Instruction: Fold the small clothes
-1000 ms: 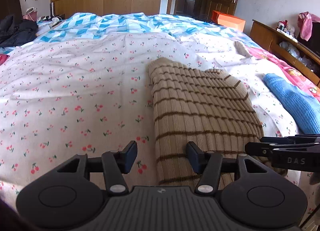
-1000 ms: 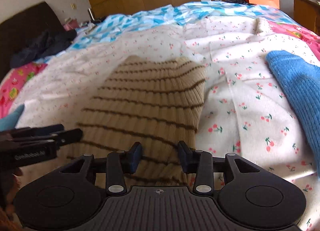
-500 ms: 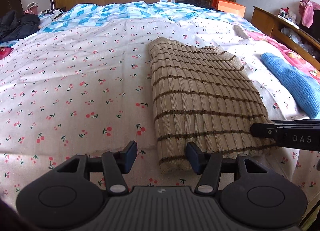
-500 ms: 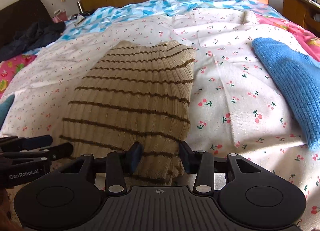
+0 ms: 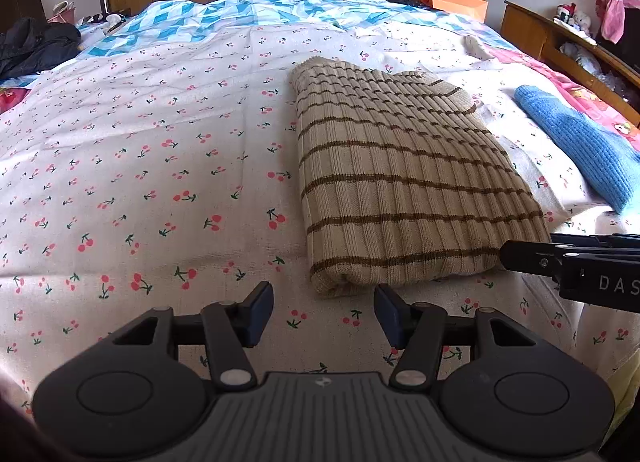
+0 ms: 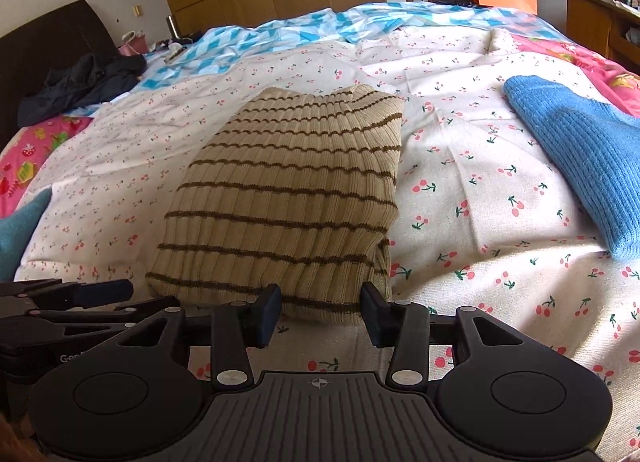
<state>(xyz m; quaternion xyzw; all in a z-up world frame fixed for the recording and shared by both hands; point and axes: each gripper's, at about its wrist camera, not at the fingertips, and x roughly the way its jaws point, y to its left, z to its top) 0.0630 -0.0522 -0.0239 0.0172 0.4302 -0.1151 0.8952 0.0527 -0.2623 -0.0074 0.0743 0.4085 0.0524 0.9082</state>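
A beige sweater with brown stripes [image 5: 400,181] [image 6: 288,189] lies folded into a rectangle on the cherry-print bedsheet [image 5: 160,181]. My left gripper [image 5: 324,298] is open just in front of the sweater's near left corner, touching nothing. My right gripper [image 6: 320,298] is open at the near right hem, and its jaws are still spreading. The hem shows between the pads, but they do not press on it. Each gripper is visible at the edge of the other's view: the right gripper [image 5: 520,252] and the left gripper [image 6: 132,296].
A blue knit garment [image 5: 580,149] [image 6: 580,153] lies to the right of the sweater. A dark jacket [image 6: 80,81] is at the far left, with a teal item [image 6: 16,229] at the left edge. A wooden cabinet [image 5: 560,37] runs along the right side of the bed.
Both grippers have pulled back toward the near edge of the bed, so the sweater's near hem now lies free in front of them. The right jaws have spread slightly.
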